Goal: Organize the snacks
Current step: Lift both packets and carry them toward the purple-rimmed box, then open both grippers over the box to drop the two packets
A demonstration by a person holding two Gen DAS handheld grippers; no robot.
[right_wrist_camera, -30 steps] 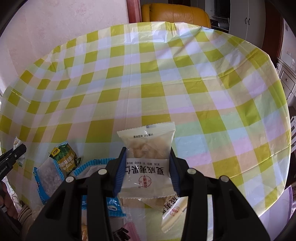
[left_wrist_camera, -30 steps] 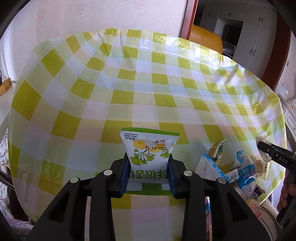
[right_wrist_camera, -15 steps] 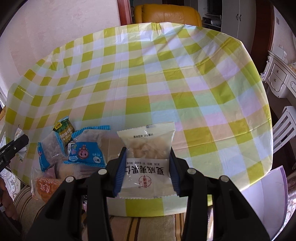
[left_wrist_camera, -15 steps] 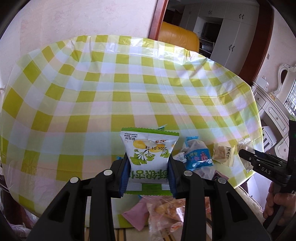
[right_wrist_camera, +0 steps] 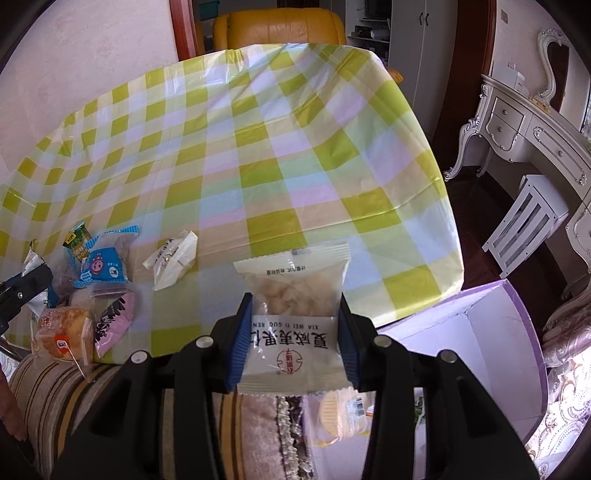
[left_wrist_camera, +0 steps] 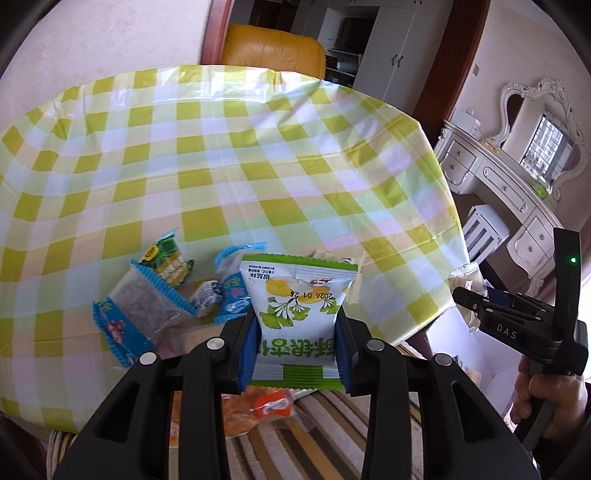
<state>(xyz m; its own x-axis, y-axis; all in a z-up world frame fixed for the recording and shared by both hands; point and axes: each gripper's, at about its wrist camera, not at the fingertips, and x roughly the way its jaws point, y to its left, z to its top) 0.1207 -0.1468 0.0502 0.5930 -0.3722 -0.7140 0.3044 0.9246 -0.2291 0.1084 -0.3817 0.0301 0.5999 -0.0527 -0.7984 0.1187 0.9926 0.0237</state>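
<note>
My left gripper (left_wrist_camera: 295,343) is shut on a white and green snack packet (left_wrist_camera: 297,314), held above the near table edge. My right gripper (right_wrist_camera: 293,339) is shut on a clear and white snack packet (right_wrist_camera: 293,314), held over the gap between the table and a purple box (right_wrist_camera: 476,354). The right gripper also shows at the right of the left wrist view (left_wrist_camera: 517,325). Several loose snack packets (right_wrist_camera: 99,266) lie in a pile at the near left table edge. A yellow wrapped snack (right_wrist_camera: 340,413) lies in the box.
The table has a green and yellow checked cloth (right_wrist_camera: 258,147). A white packet (right_wrist_camera: 171,262) lies apart from the pile. A striped cushion (right_wrist_camera: 66,387) sits below the table edge. A white dresser (right_wrist_camera: 524,129) and stool (right_wrist_camera: 528,225) stand at the right, a yellow chair (right_wrist_camera: 277,26) behind.
Both grippers have drawn back and to the right from the table with their packets still held. The purple box has come into the right wrist view.
</note>
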